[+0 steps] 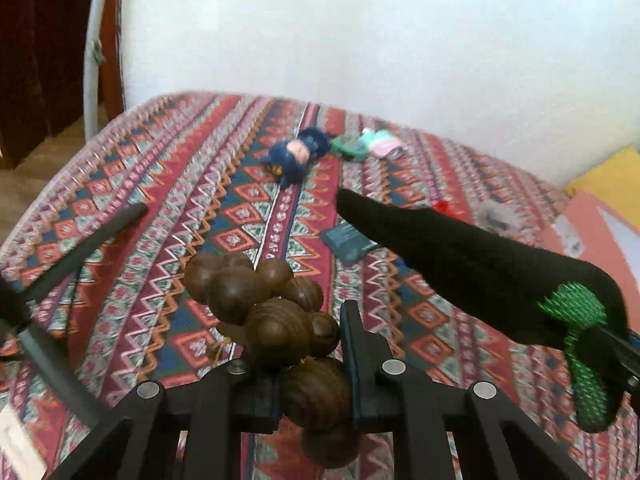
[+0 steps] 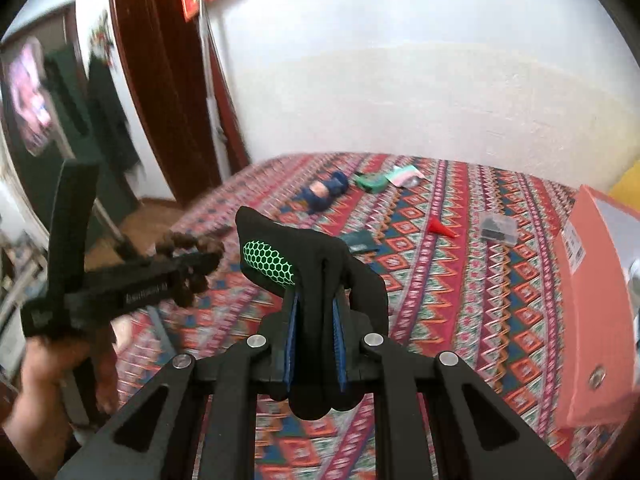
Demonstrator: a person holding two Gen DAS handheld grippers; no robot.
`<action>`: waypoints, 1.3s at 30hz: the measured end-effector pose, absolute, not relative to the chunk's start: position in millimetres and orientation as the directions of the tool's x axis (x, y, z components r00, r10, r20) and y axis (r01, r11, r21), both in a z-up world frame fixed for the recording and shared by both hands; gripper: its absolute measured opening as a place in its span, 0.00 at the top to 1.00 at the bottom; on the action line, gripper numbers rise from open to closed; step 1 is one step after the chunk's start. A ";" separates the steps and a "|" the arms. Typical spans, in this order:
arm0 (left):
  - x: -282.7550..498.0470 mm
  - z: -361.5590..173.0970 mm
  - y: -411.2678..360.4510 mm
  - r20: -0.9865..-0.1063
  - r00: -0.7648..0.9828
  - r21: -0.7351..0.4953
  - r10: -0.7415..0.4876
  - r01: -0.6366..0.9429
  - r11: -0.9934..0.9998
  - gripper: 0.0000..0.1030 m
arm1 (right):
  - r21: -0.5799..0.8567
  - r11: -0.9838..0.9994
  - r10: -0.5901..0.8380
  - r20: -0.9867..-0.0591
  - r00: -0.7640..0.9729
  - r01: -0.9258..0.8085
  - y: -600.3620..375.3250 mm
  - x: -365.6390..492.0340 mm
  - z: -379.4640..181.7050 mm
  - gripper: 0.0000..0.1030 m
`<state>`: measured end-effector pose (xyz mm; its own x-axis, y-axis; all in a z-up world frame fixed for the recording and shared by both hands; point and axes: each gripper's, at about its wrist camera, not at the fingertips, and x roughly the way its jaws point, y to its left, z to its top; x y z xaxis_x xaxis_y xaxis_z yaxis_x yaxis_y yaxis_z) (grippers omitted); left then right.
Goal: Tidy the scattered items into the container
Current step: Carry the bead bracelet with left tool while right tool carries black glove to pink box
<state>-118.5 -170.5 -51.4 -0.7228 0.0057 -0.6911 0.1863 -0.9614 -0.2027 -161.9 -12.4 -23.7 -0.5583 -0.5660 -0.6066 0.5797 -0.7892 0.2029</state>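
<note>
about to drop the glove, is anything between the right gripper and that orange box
Nothing visible does. The right gripper holds the black glove above the bedspread; the orange box sits to its right, with only bare cloth between.

bedspread (image 1: 168, 184): red, teal, orange zigzag diamonds from my feed
beads (image 1: 276, 320): dark brown
glove (image 2: 316, 280): black, green honeycomb
box (image 2: 592, 320): salmon

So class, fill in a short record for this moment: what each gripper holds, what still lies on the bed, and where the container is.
left gripper: shut on wooden bead string
right gripper: shut on black glove, green patch
surface: patterned bedspread
still lying loose: blue doll, green packet, pink packet, dark card, red cone, clear case
container: orange box, right edge of right wrist view
</note>
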 end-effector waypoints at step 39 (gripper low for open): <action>-6.4 143.2 -11.9 -0.371 -0.913 -0.098 0.171 -0.145 -0.985 0.82 | 0.233 -0.808 -0.566 -0.055 -0.822 0.541 185.0 -1.8 168.4 0.85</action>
<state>-6.4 -11.9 143.2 -0.9128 0.1713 -0.3707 -0.1449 -0.9846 -0.0980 -1.8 185.0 168.4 -0.8223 -0.5664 -0.0545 0.5412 -0.8081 0.2326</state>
